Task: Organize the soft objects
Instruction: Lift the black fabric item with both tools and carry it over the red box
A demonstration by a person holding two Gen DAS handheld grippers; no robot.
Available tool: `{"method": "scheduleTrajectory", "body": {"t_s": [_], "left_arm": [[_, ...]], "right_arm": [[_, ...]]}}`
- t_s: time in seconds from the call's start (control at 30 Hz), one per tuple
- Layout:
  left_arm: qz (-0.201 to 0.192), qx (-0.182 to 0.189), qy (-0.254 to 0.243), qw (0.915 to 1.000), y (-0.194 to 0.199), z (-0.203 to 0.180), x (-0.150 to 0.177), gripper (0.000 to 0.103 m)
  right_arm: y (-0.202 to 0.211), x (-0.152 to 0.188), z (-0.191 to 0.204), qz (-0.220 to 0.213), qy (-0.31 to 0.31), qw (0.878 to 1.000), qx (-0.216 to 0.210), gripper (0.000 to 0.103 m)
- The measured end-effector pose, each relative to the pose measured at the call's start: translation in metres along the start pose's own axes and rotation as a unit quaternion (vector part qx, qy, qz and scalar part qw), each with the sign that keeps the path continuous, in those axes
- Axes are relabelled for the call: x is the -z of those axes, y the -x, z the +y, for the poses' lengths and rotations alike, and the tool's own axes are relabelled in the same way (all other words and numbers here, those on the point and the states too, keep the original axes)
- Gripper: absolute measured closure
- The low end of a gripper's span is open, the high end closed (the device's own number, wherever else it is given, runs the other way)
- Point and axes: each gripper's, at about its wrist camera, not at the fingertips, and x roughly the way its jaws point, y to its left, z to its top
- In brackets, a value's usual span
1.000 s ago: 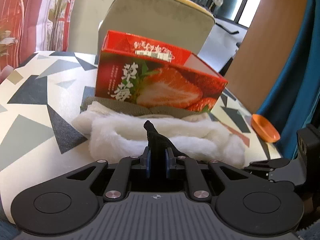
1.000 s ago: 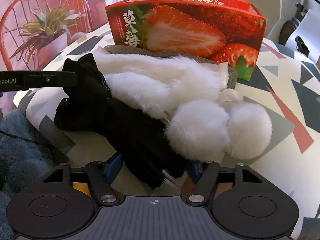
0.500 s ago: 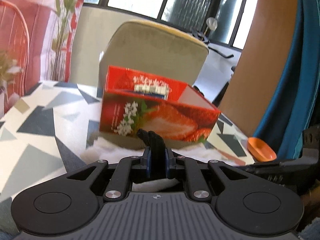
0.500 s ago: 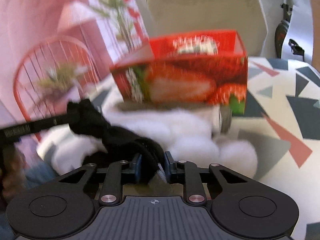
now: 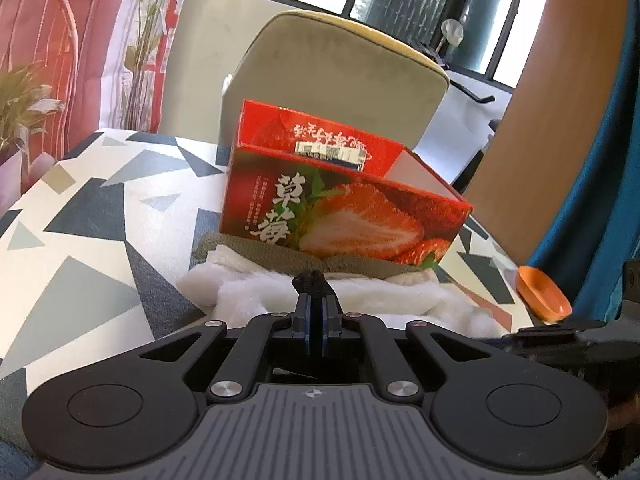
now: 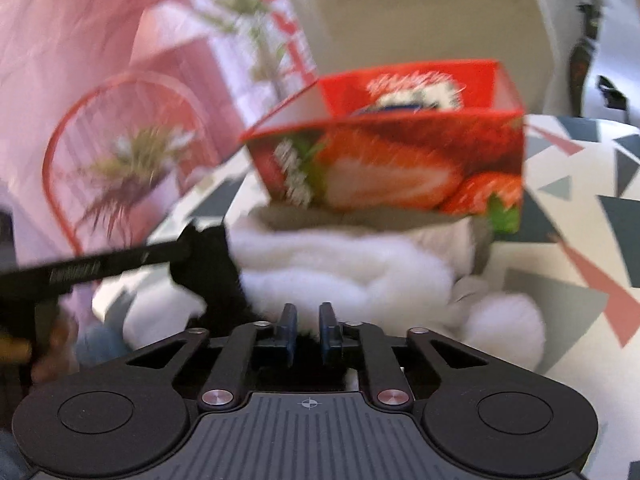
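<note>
Both tongs, left tongs (image 5: 316, 316) and right tongs (image 6: 307, 330), pinch the black glove (image 6: 212, 264) (stretchy); it could slip free before reaching the strawberry box (image 5: 340, 200).

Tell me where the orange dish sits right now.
In the left wrist view the orange dish lies at the right edge of the patterned table, right of the strawberry box and the white fluffy pile, beside the teal curtain.
</note>
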Motion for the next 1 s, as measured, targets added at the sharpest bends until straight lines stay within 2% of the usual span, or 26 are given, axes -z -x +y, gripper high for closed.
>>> {"method": "scheduleTrajectory", "body": {"t_s": [0.17,0.33,0.47,0.57,0.67,0.83,0.93,1.0], "left_arm": [[0.005,-0.003,0.0,1.0,0.0,0.002,0.001,0.097],[0.009,-0.011,0.005,0.9999,-0.001,0.004,0.003,0.097],[0.011,-0.015,0.003,0.9998,-0.002,0.005,0.004,0.097],[0.013,-0.019,0.005,0.9997,-0.002,0.006,0.005,0.097],[0.015,-0.023,0.01,0.9996,-0.002,0.008,0.005,0.097],[0.021,-0.022,0.012,0.9995,-0.003,0.009,0.007,0.097],[0.025,-0.024,0.005,0.9994,-0.004,0.008,0.008,0.097],[0.025,-0.025,0.005,0.9994,-0.004,0.008,0.008,0.097]], "right_arm": [[-0.015,0.014,0.016,0.043,0.037,0.998,0.007,0.073],[-0.023,0.026,0.018,0.073,0.037,0.997,0.015,0.057],[-0.035,0.031,0.022,0.102,0.054,0.993,0.025,0.052],[-0.042,0.035,0.023,0.117,0.067,0.99,0.04,0.052],[-0.043,0.036,0.023,0.119,0.073,0.989,0.055,0.056],[-0.041,0.034,0.012,0.109,0.055,0.99,0.069,0.083],[-0.036,0.032,0.004,0.095,0.03,0.993,0.064,0.09],[-0.031,0.03,0.003,0.08,0.023,0.995,0.062,0.091]]}}
